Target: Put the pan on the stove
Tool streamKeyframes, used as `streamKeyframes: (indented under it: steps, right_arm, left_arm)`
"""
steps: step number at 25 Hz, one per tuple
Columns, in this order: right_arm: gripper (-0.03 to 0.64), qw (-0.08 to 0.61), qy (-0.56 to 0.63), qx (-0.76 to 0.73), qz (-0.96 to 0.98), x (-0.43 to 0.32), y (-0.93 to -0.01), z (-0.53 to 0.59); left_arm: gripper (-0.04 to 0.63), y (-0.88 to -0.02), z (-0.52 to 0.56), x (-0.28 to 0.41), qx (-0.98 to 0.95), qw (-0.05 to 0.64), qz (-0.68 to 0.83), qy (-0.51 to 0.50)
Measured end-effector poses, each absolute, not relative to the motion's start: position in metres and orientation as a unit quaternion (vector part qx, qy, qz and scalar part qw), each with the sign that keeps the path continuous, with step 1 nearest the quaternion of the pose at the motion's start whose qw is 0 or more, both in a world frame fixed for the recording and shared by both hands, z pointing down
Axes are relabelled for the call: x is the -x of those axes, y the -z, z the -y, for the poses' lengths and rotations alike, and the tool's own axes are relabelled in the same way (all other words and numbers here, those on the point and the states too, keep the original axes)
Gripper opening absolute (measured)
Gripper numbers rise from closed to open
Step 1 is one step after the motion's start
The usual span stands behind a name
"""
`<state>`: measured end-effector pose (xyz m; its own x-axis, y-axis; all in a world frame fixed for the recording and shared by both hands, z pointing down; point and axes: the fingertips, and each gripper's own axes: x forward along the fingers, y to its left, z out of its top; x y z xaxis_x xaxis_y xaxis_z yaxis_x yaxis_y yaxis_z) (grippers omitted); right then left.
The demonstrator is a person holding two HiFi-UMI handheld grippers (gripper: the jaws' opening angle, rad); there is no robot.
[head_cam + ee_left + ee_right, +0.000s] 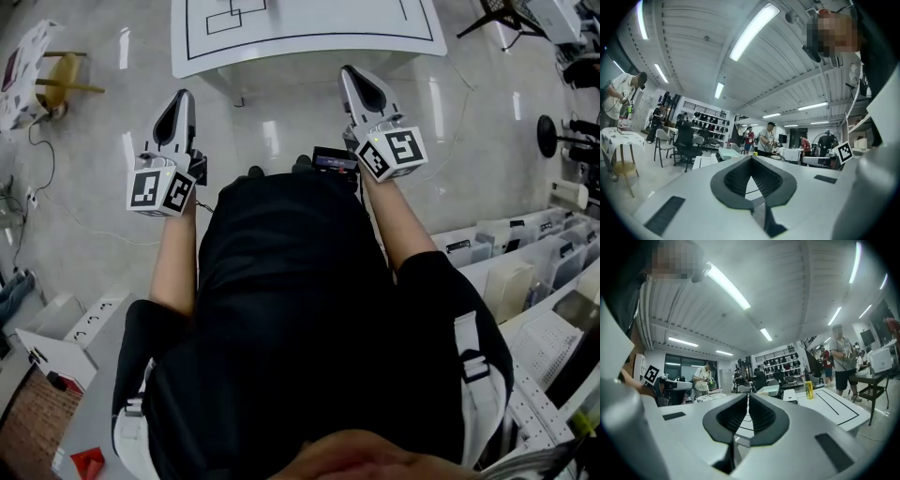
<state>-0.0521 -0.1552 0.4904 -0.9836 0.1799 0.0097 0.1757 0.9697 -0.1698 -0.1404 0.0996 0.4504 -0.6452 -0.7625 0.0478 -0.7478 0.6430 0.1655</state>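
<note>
No pan and no stove show in any view. In the head view my left gripper [180, 97] and right gripper [352, 71] are held out in front of the person's body, both pointing toward a white table [309, 42] marked with black lines. Both are shut with nothing between the jaws. In the left gripper view the left gripper [751, 157] has its dark pads closed together. The right gripper [747, 395] looks the same in the right gripper view, aimed over the white table [834, 411], where a yellow can [808, 390] stands.
A yellow wooden stool [61, 80] stands at the far left on the glossy floor. Shelves with white bins [525, 253] line the right side. A black stand base [548, 136] is at the right. People [765, 139] and office chairs [686, 140] fill the room beyond.
</note>
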Motion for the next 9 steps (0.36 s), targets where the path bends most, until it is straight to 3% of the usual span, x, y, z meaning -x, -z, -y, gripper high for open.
streamKeyframes:
  steps: [9]
  right_arm:
    - [0.028,0.015,-0.098,0.091,0.991,0.051,-0.503,0.174]
  left_arm:
    - [0.017,-0.464,-0.082,0.139,-0.415,0.079,0.904,0.064]
